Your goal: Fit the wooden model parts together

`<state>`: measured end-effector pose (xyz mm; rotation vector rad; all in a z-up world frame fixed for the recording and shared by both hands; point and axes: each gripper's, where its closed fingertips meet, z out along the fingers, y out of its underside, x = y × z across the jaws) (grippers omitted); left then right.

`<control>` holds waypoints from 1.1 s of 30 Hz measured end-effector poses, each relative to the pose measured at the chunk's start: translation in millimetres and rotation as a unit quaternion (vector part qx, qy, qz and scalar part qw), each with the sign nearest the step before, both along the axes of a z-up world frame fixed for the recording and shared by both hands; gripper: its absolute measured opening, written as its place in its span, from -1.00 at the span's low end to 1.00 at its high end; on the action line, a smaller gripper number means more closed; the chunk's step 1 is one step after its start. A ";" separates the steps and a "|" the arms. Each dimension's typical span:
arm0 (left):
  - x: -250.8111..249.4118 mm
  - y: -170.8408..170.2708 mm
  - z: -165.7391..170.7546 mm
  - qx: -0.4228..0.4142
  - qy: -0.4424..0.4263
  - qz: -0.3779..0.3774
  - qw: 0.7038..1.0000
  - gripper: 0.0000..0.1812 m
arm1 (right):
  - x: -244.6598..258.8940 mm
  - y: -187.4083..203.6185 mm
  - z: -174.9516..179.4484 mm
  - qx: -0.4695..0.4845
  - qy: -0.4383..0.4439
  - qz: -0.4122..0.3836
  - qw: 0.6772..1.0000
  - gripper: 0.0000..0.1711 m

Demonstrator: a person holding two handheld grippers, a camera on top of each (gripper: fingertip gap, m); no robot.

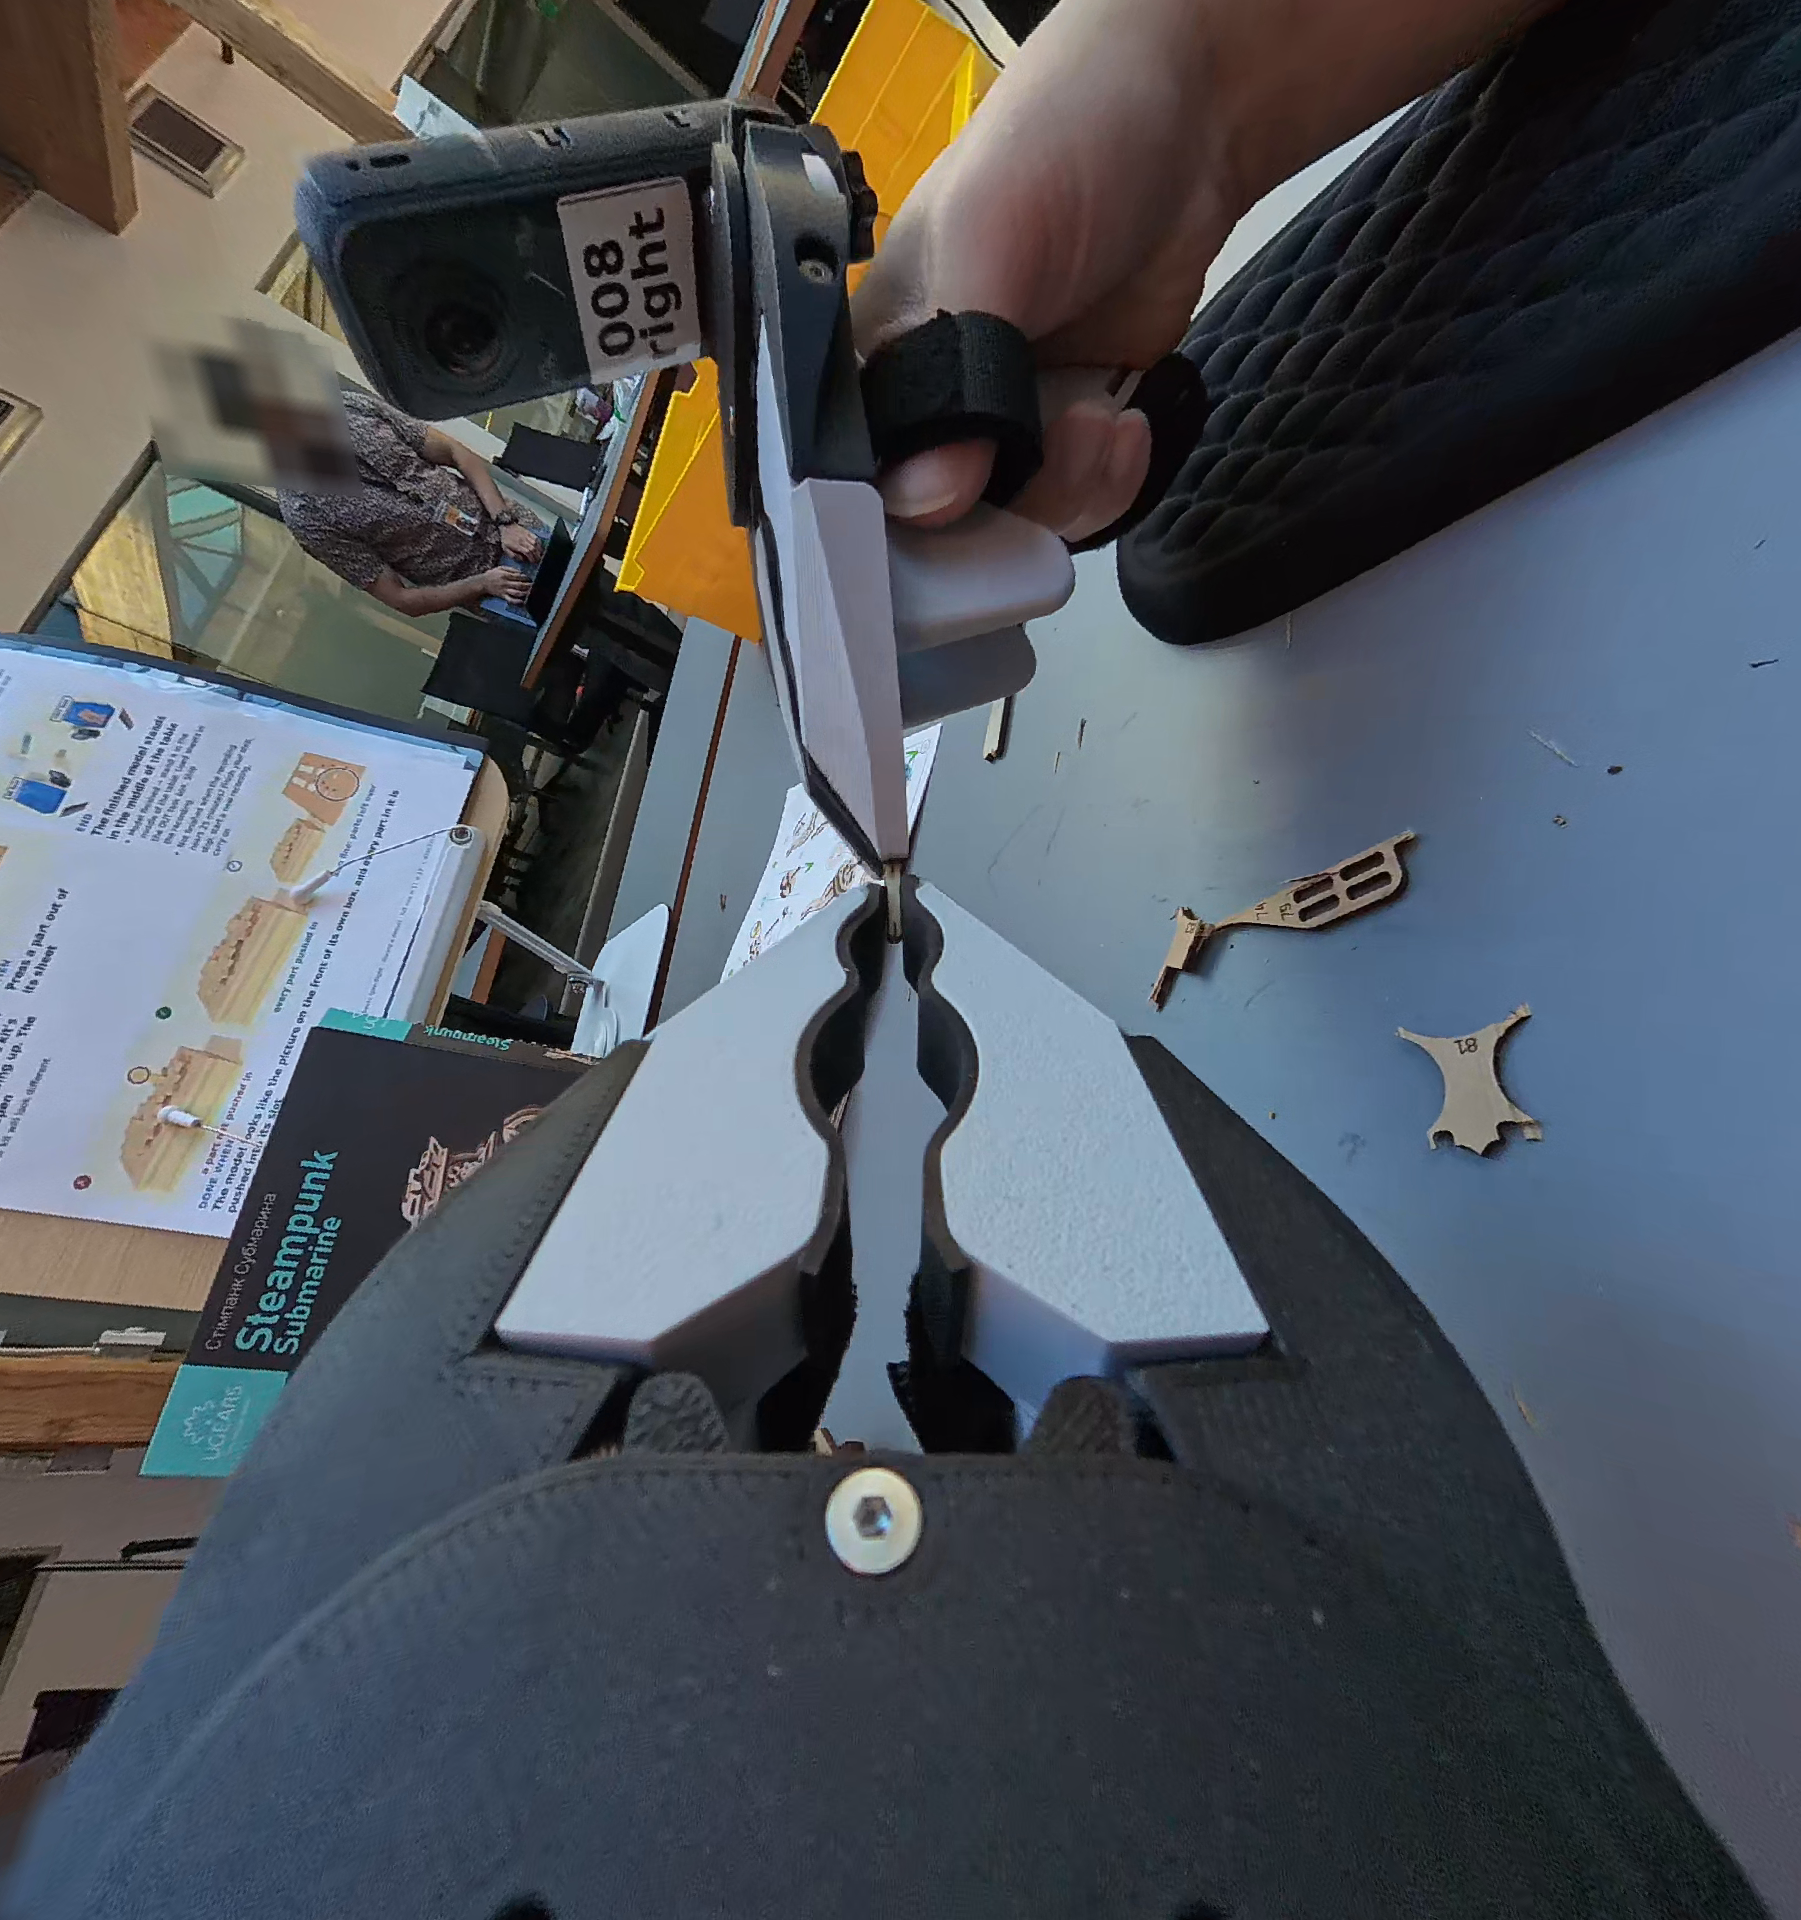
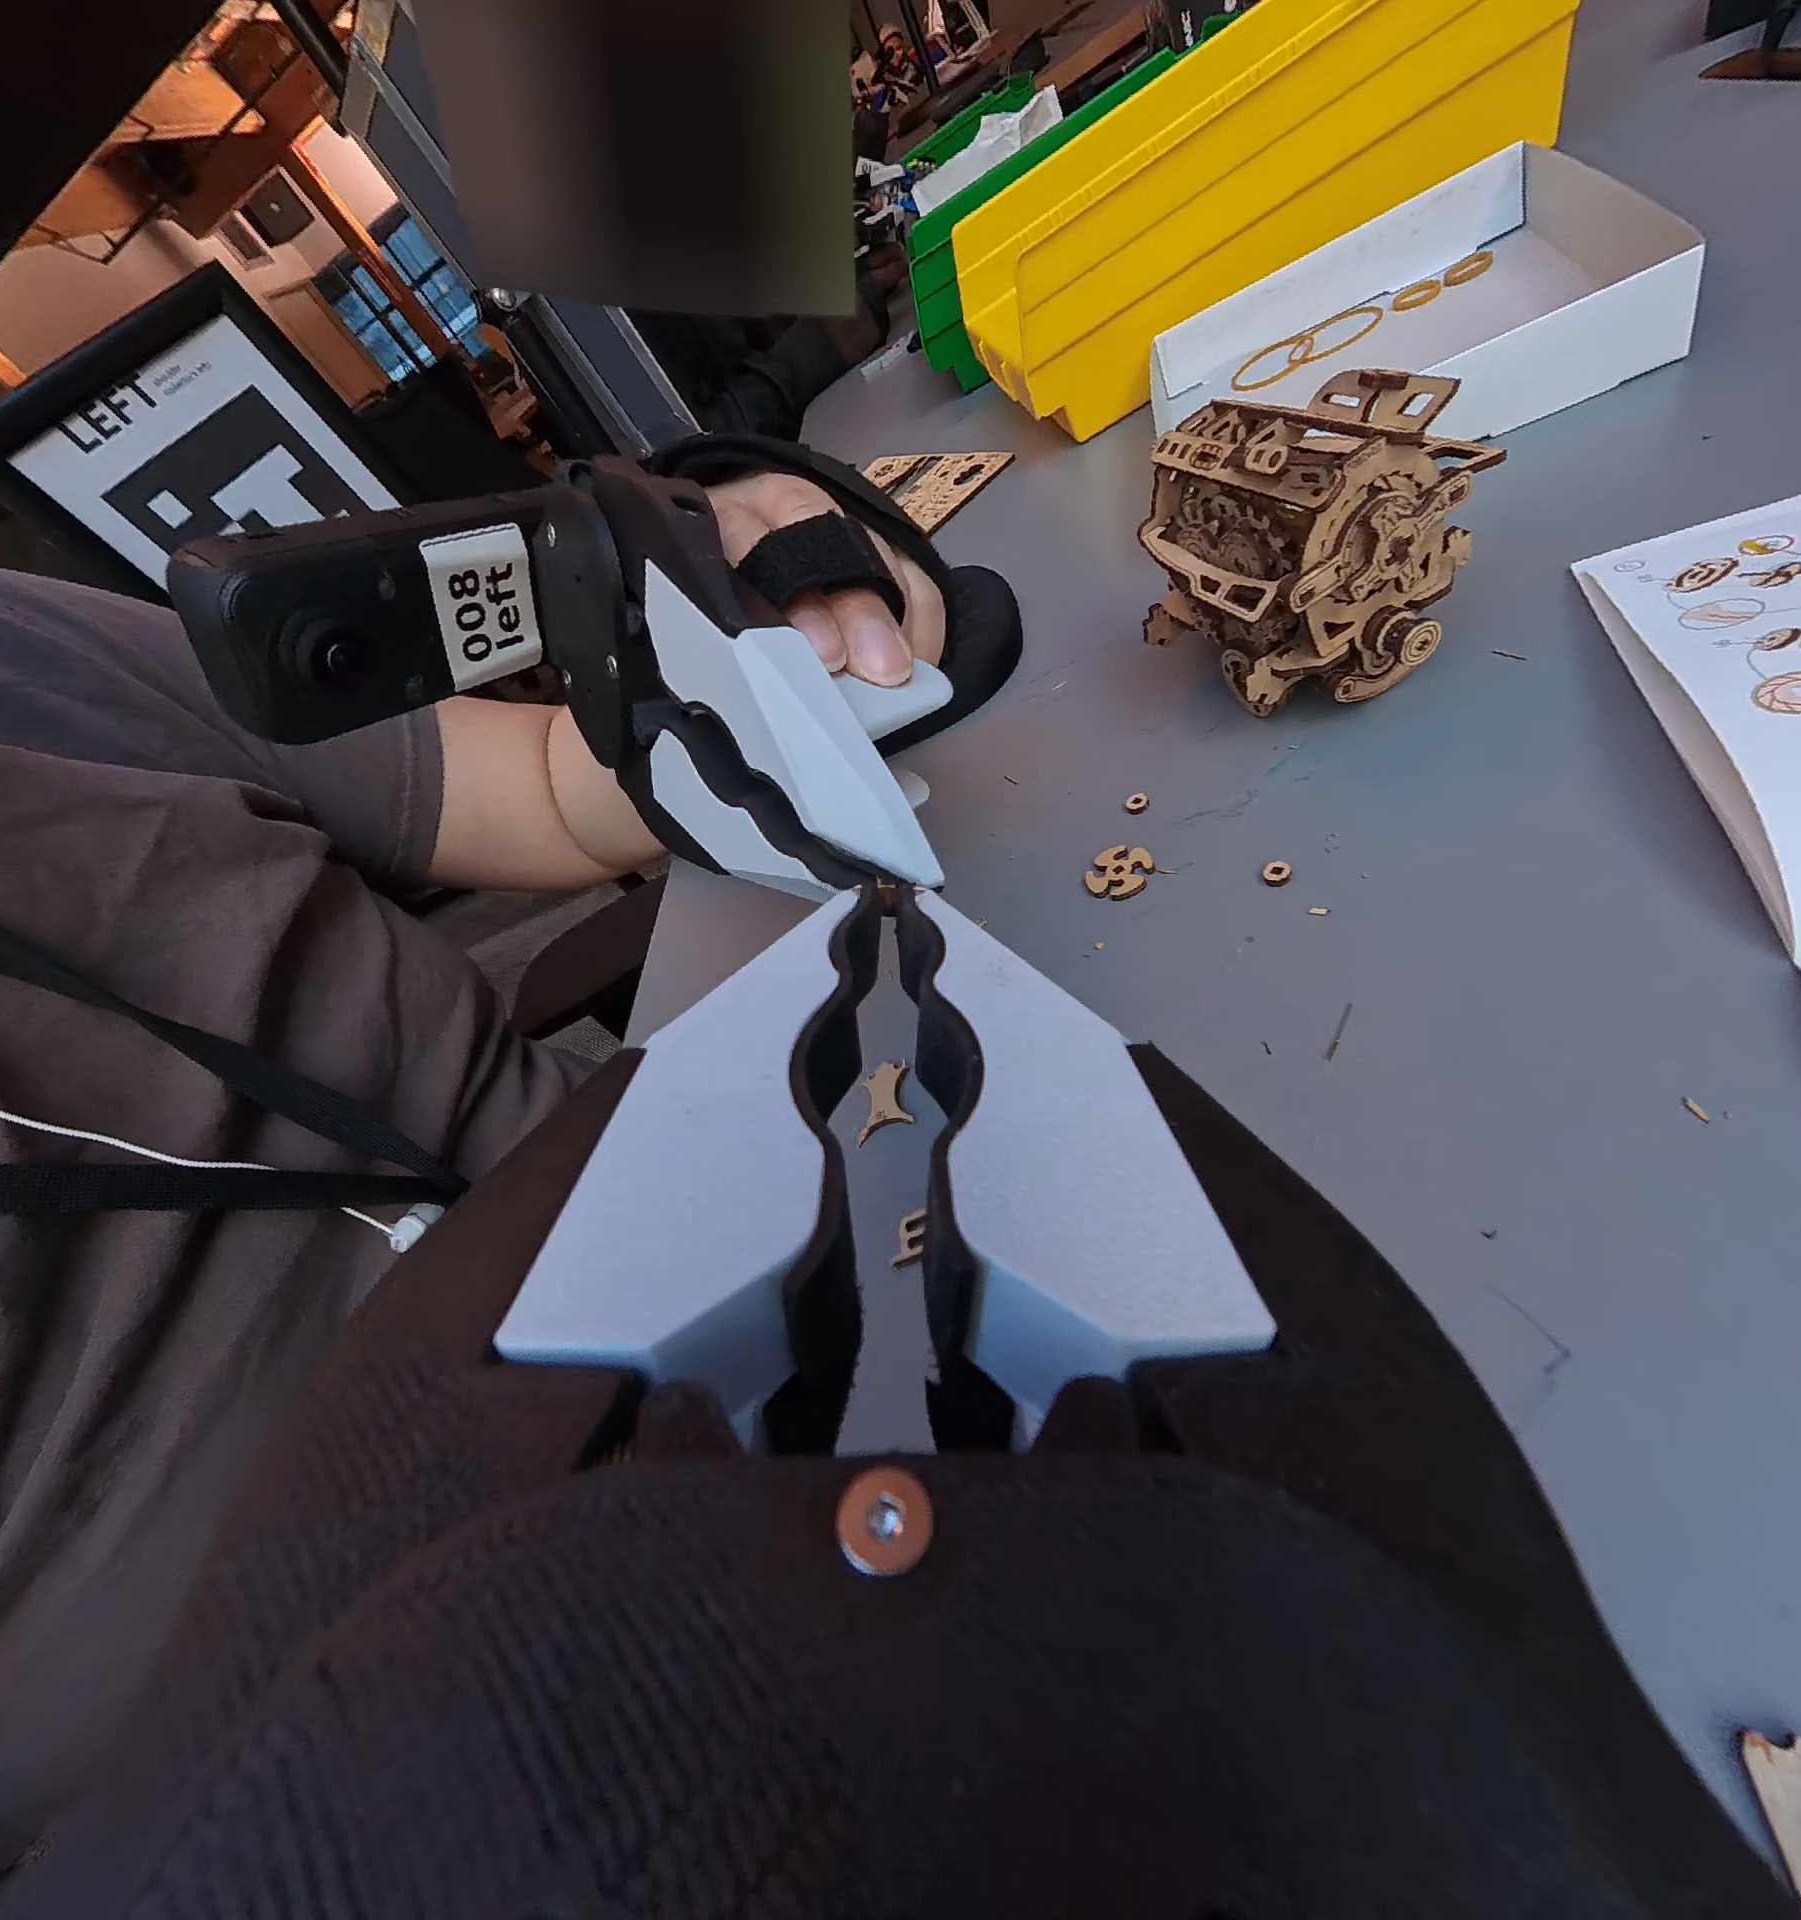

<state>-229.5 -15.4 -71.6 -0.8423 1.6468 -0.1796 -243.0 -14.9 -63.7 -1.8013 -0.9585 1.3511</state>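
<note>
My left gripper (image 1: 894, 906) is shut on a tiny wooden part (image 1: 894, 920), held above the grey table (image 1: 1602, 1351). My right gripper (image 2: 883, 902) is shut tip to tip against it, pinching a small wooden piece (image 2: 885, 889). I cannot tell if it is one part or two joined. Each gripper shows in the other's view, the right one (image 1: 891, 860) from above and the left one (image 2: 901, 878) from the left. The partly built wooden model (image 2: 1301, 540) stands on the table beyond. Loose flat parts (image 1: 1311, 899) (image 1: 1472, 1081) lie on the table.
Yellow bins (image 2: 1239, 208), a green bin (image 2: 937, 260) and a white box (image 2: 1602, 281) stand behind the model. An instruction sheet (image 2: 1758, 727) lies at the right. The kit box (image 1: 335, 1195) and an instruction board (image 1: 148, 914) stand at the left. A black pad (image 1: 1498, 312) lies under the person's hand. My two grippers' fingertips are within a few centimetres of each other. The partly built wooden model (image 2: 1301, 540) is about equally far from each gripper, around 15 cm.
</note>
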 end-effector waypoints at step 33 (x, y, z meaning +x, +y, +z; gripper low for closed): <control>-5.1 -3.0 10.9 -0.046 -0.023 -0.019 0.999 -1.00 | 6.6 0.8 7.1 -0.050 0.045 0.008 0.998 -0.98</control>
